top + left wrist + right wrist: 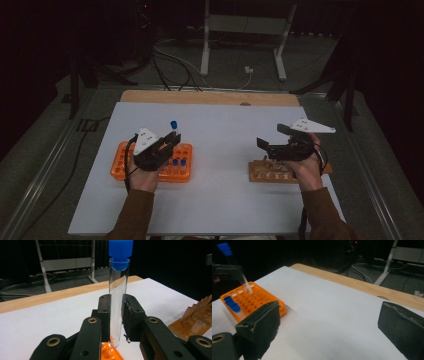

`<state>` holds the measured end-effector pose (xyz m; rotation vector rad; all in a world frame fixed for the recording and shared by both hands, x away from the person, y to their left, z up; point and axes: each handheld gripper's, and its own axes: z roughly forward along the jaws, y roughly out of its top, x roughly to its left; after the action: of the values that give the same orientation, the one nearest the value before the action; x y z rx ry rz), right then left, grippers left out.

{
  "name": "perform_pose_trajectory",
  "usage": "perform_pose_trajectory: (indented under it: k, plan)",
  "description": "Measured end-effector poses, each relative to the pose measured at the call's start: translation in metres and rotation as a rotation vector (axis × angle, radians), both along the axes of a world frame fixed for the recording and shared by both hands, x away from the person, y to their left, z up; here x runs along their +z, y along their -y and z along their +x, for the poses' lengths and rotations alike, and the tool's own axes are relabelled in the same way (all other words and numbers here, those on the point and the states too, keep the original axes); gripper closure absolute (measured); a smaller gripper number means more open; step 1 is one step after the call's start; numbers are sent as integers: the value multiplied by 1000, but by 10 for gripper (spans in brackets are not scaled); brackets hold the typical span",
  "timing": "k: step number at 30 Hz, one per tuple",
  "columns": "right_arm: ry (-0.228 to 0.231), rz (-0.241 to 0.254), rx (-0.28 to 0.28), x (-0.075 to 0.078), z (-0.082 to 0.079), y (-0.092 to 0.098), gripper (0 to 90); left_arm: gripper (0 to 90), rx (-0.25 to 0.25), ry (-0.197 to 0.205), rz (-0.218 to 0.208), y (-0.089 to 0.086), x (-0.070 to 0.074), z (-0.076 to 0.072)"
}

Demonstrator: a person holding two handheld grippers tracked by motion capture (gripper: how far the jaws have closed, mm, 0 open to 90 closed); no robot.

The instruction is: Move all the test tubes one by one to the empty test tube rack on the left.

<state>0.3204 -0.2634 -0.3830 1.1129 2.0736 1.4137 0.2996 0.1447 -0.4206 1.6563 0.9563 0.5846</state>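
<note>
- left gripper point(169, 141) clamped on a blue-capped test tube point(117, 302), pads point(132, 315) pinching the glass in its lower half, tube upright, cap well above the jaws
- tube bottom hangs just above the orange rack point(150, 162), clear of the holes, at the rack's far right corner; a few more blue-capped tubes point(179, 162) sit in the rack's near right part
- right gripper point(272, 139) jaws wide apart, nothing between them, hovering above the wooden rack point(267, 172), pointing toward the orange rack
- likely step: carry the tube from the orange rack across the white table top point(220, 130) to the wooden rack, or hand it to the right gripper; can't tell which
- keep the tube vertical while moving away from the orange rack, lift enough so the round bottom doesn't clip the rack's edge
- grip is low on smooth glass: hold firm, move smoothly, no jerks, or the tube may tilt or slip
- if handing over, the right gripper should take it above the left pads, below the cap, and close before the left lets go
</note>
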Motion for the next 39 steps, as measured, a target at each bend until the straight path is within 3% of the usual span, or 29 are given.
perform_pose_trajectory:
  k: [6, 10, 19, 30, 39]
  plan:
    - [6, 6, -46, -3, -1, 18, 45, 783, 23, 2, 0, -14, -7, -3]
    - [26, -18, -80, -7, -4, 26, 45, 783, 32, 18, 9, -22, -11, -7]
    - [18, 20, -128, -15, -7, 45, 44, 783, 50, 4, 2, -37, -25, -16]
    - [2, 56, -169, -29, -12, 65, 45, 783, 8, -19, 26, -45, -37, -25]
    - [9, 67, -172, -29, -16, 69, 49, 783, -11, -57, 67, -46, -47, -31]
